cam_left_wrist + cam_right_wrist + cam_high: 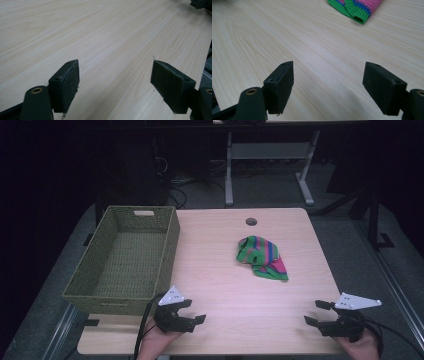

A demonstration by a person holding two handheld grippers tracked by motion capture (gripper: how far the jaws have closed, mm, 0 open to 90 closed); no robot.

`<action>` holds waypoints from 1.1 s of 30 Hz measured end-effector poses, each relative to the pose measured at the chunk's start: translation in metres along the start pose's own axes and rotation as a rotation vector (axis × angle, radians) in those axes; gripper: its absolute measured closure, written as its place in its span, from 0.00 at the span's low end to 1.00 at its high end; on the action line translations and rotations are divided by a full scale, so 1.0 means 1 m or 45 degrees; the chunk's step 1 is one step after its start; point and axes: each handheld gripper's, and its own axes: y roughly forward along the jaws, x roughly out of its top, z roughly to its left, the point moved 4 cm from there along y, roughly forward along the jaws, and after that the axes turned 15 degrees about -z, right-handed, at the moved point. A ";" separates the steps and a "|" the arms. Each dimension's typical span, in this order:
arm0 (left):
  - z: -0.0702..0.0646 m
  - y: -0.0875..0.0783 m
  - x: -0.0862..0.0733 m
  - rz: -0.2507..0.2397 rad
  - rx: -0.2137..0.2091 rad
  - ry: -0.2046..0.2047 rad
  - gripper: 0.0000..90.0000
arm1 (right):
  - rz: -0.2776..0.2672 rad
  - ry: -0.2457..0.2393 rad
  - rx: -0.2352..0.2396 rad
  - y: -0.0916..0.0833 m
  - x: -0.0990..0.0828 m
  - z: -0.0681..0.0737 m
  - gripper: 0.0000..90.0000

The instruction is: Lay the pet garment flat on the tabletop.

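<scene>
Grippers, the left gripper (pixel 192 311) and the right gripper (pixel 316 312), rested near the counter (pixel 220 285) edge, fingers spread, holding nothing. Farther, the striped cloth (pixel 262 257) lay crumpled mid-counter, right of the basket (pixel 167 247). A good pick would probably pinch a raised fold.

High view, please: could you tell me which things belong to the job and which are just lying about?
In the job:
- striped cloth, crumpled mid-table
- left gripper, open, empty
- right gripper, open, empty
- probably the basket, empty at the table's left

Lying about:
- desk legs on the floor beyond
- cables on the floor
</scene>
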 end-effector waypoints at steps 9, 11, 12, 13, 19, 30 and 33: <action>0.000 0.002 0.000 -0.005 -0.009 -0.003 0.24 | 0.012 0.002 0.005 0.001 0.001 -0.001 0.25; 0.000 0.002 -0.001 -0.003 -0.015 -0.006 0.24 | 0.016 -0.024 0.004 0.003 0.005 0.000 0.24; 0.000 0.001 -0.001 0.000 -0.014 -0.001 0.24 | 0.027 -0.035 0.009 0.006 0.009 0.001 0.24; 0.000 0.001 -0.001 0.000 -0.014 -0.001 0.24 | 0.027 -0.035 0.009 0.006 0.009 0.001 0.24; 0.000 -0.002 0.001 -0.027 -0.002 0.002 0.24 | 0.004 -0.052 0.064 0.016 0.024 0.007 0.24; 0.004 -0.006 0.003 -0.041 0.020 0.010 0.24 | 0.035 -0.094 0.134 0.041 0.052 0.012 0.23; 0.006 -0.007 0.004 -0.046 0.024 0.005 0.24 | 0.058 -0.088 0.155 0.049 0.056 0.013 0.24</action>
